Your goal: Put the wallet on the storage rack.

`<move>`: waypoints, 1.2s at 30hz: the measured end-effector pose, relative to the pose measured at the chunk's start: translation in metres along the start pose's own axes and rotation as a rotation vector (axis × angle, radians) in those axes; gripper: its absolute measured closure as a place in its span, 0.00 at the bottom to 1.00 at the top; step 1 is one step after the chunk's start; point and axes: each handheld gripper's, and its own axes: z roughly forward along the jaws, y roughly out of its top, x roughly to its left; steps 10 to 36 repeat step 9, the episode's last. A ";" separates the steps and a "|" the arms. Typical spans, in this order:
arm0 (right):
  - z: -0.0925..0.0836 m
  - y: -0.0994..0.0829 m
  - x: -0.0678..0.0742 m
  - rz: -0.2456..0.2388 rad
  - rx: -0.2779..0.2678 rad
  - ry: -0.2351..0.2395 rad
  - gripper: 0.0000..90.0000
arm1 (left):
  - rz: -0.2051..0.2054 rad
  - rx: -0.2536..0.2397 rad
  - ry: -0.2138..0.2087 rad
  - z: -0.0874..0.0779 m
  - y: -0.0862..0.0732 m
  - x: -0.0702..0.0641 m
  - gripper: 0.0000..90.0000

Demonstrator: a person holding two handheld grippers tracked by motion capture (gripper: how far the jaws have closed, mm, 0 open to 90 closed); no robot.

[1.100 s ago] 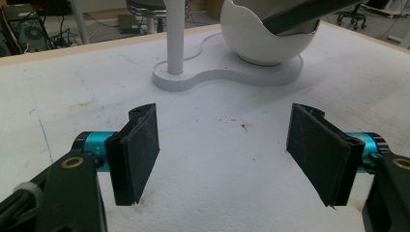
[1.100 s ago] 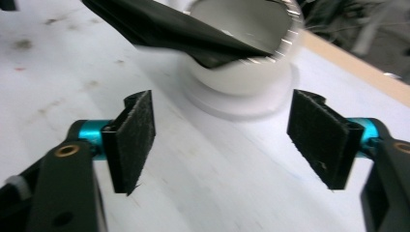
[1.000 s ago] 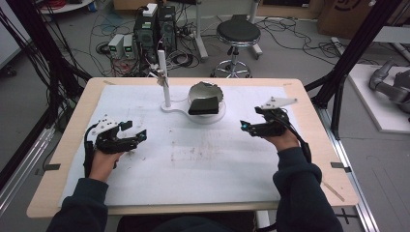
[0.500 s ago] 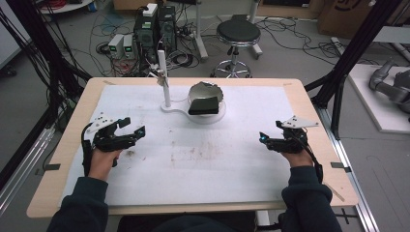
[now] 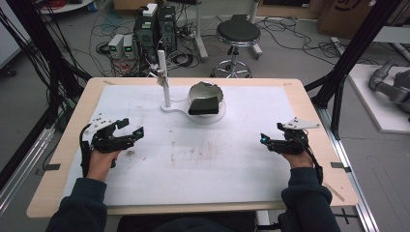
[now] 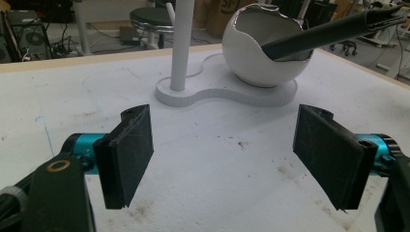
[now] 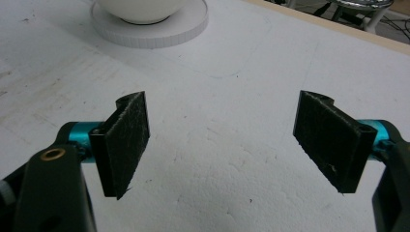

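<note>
White bowl (image 5: 207, 93) with jagged rim, seated on round end of white base (image 5: 180, 110) at far middle of table (image 5: 309, 116); flat black object (image 5: 203, 105) leaning across rim, one end inside. White upright post (image 5: 164, 79) on base's other end, just left of bowl. Left gripper (image 5: 129, 134) near left table edge, jaws wide apart, nothing between, aimed toward bowl. Right gripper (image 5: 264, 141) near right edge, jaws likewise spread and empty. Both well apart from bowl, over stained white mat (image 5: 203, 164).

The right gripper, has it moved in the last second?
Yes. The right gripper has drawn back toward the person and outward, farther from the white bowl, which stayed put.
</note>
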 end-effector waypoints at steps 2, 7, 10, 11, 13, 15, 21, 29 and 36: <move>0.000 0.000 0.000 0.005 -0.002 0.001 0.23 | 0.001 0.003 0.002 0.000 0.000 0.000 0.25; 0.000 -0.001 -0.001 0.003 -0.006 -0.001 0.23 | 0.000 0.005 0.005 0.001 0.000 0.000 0.24; 0.000 -0.001 -0.001 0.001 -0.007 -0.001 0.23 | -0.002 0.003 0.008 0.001 -0.001 0.001 0.25; 0.000 -0.001 -0.001 0.001 -0.007 -0.001 0.23 | -0.002 0.003 0.008 0.001 -0.001 0.001 0.25; 0.000 -0.001 -0.001 0.001 -0.007 -0.001 0.23 | -0.002 0.003 0.008 0.001 -0.001 0.001 0.25; 0.000 -0.001 -0.001 0.001 -0.007 -0.001 0.23 | -0.002 0.003 0.008 0.001 -0.001 0.001 0.25; 0.000 -0.001 -0.001 0.001 -0.007 -0.001 0.23 | -0.002 0.003 0.008 0.001 -0.001 0.001 0.25; 0.000 -0.001 -0.001 0.001 -0.007 -0.001 0.23 | -0.002 0.003 0.008 0.001 -0.001 0.001 0.25; 0.000 -0.001 -0.001 0.001 -0.007 -0.001 0.23 | -0.002 0.003 0.008 0.001 -0.001 0.001 0.25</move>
